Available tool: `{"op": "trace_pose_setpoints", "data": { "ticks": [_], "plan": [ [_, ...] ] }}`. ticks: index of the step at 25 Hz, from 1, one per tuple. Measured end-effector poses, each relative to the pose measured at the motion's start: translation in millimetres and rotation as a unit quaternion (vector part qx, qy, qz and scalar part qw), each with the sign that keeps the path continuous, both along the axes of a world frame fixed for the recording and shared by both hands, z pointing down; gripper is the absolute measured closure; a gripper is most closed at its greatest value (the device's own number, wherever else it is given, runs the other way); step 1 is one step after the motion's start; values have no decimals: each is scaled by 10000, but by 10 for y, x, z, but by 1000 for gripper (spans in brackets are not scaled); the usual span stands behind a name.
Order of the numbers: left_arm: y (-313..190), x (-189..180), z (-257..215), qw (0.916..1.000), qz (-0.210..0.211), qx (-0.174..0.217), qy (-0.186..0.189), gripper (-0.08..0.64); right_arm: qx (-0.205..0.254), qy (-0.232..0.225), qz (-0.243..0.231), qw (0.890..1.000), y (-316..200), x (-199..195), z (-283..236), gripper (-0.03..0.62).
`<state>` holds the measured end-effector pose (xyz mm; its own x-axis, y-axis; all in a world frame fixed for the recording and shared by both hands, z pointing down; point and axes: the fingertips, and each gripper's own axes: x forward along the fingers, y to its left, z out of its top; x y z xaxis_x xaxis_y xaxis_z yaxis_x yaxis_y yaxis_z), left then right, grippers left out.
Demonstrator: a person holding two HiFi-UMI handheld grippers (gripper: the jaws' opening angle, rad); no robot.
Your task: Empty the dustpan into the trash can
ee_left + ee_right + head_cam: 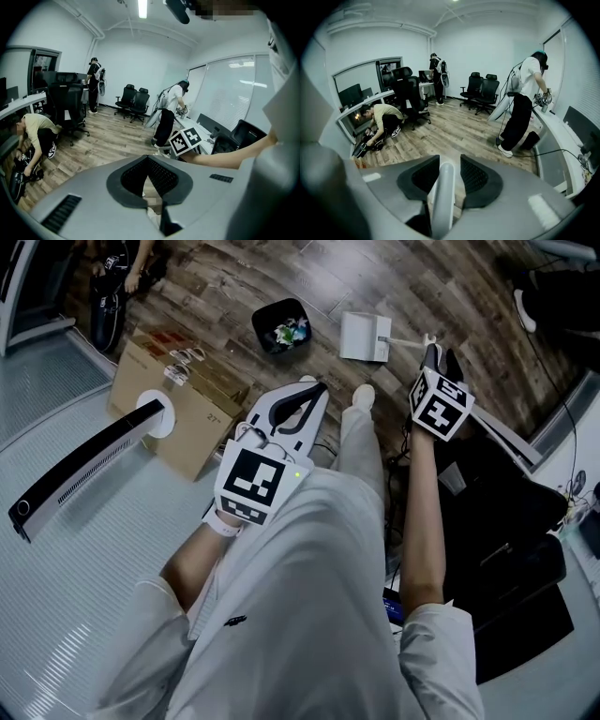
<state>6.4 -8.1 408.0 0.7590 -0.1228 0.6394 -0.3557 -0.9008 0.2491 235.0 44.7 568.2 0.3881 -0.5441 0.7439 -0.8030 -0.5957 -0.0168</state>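
Lying flat on wood floor (422, 287) beside black trash can (266, 317): white square dustpan (361, 336), pale handle (442, 197) loose between parted jaws of right gripper (439, 352); left gripper (311, 388) pinched together, empty.

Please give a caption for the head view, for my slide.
Dustpan beside the trash can, its handle between the open jaws of the right gripper.

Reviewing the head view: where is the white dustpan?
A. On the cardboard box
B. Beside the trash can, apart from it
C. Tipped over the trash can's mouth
B: the dustpan lies to the right of the trash can in the head view, with wood floor showing between them.
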Motion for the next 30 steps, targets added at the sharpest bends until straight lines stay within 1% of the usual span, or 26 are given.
{"op": "trace_pose_setpoints", "data": {
  "ticks": [6, 9, 13, 14, 16, 17, 22, 25, 30],
  "plan": [
    [59, 37, -108, 9998, 22, 40, 192, 552, 303, 270, 7, 9992, 137, -39, -452, 442],
    [60, 59, -173, 9996, 18, 80, 284, 552, 370, 371, -87, 9986, 196, -83, -662, 448],
    [42, 99, -305, 9990, 9, 164, 422, 554, 555, 386, -229, 9975, 294, -195, -977, 466],
    [38, 102, -342, 9988, -4, 187, 460, 552, 616, 370, -288, 9970, 318, -238, -1061, 475],
    [31, 104, -411, 9983, -33, 224, 543, 554, 724, 326, -413, 9960, 363, -324, -1219, 562],
    [26, 104, -443, 9980, -46, 243, 580, 554, 763, 308, -471, 9955, 381, -365, -1289, 569],
    [-4, 97, -586, 9967, -81, 394, 706, 552, 947, 314, -662, 9928, 454, -547, -1580, 574],
    [14, 80, -658, 9961, -89, 473, 742, 552, 1137, 261, -741, 9904, 509, -641, -1752, 578],
    [39, 31, -791, 9947, -168, 572, 838, 552, 1526, 222, -1022, 9827, 537, -763, -2062, 580]
  ]
}}
